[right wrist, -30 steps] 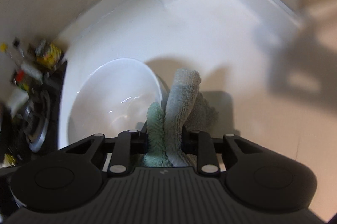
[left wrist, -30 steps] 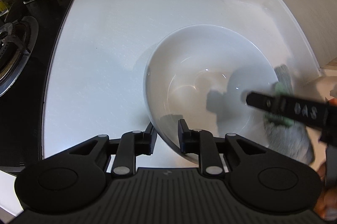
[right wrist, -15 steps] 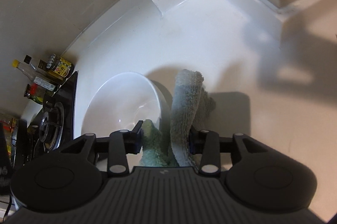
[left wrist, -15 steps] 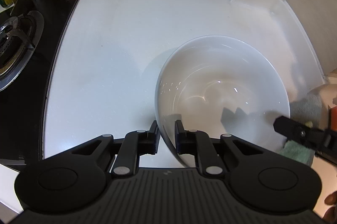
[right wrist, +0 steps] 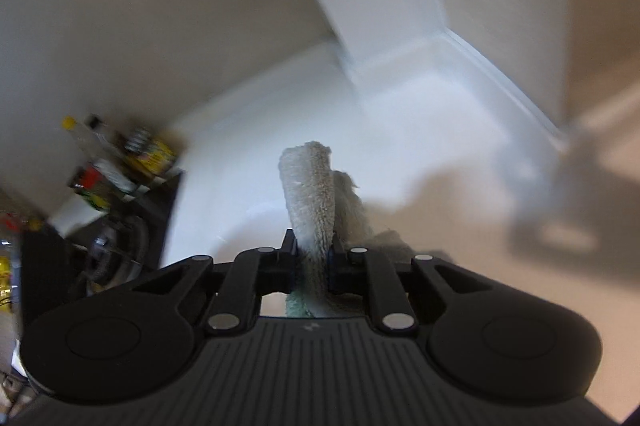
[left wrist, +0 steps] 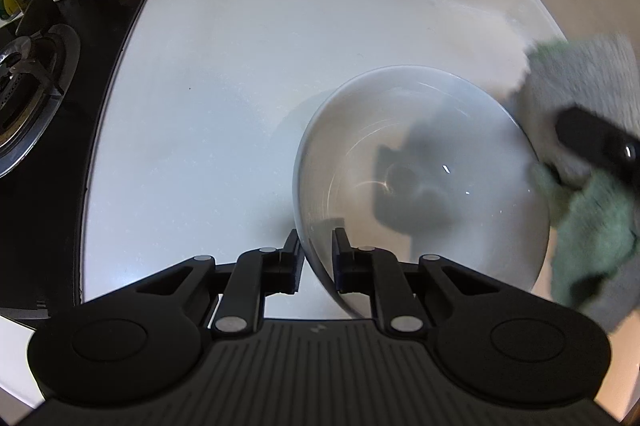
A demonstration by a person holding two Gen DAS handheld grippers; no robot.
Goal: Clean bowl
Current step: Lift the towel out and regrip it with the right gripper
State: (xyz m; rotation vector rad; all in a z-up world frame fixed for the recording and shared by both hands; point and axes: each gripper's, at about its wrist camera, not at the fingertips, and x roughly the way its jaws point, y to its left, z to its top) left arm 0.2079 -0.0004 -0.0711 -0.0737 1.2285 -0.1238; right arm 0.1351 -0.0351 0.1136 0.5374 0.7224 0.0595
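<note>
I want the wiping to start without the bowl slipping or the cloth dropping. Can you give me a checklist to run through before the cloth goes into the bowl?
1. Left tongs straddle the near rim of the bowl, one finger inside, one outside: ok.
2. Left pads pressing firmly on the rim: cannot tell.
3. Right tongs shut on the cloth, which stands up between the fingers: ok.
4. Cloth already inside the bowl: not ok; in the left wrist view it hangs beside the far right rim.
5. Bowl interior free of objects: ok, only shadows and glints show.
6. Bowl resting flat on the white counter: cannot tell.
</note>
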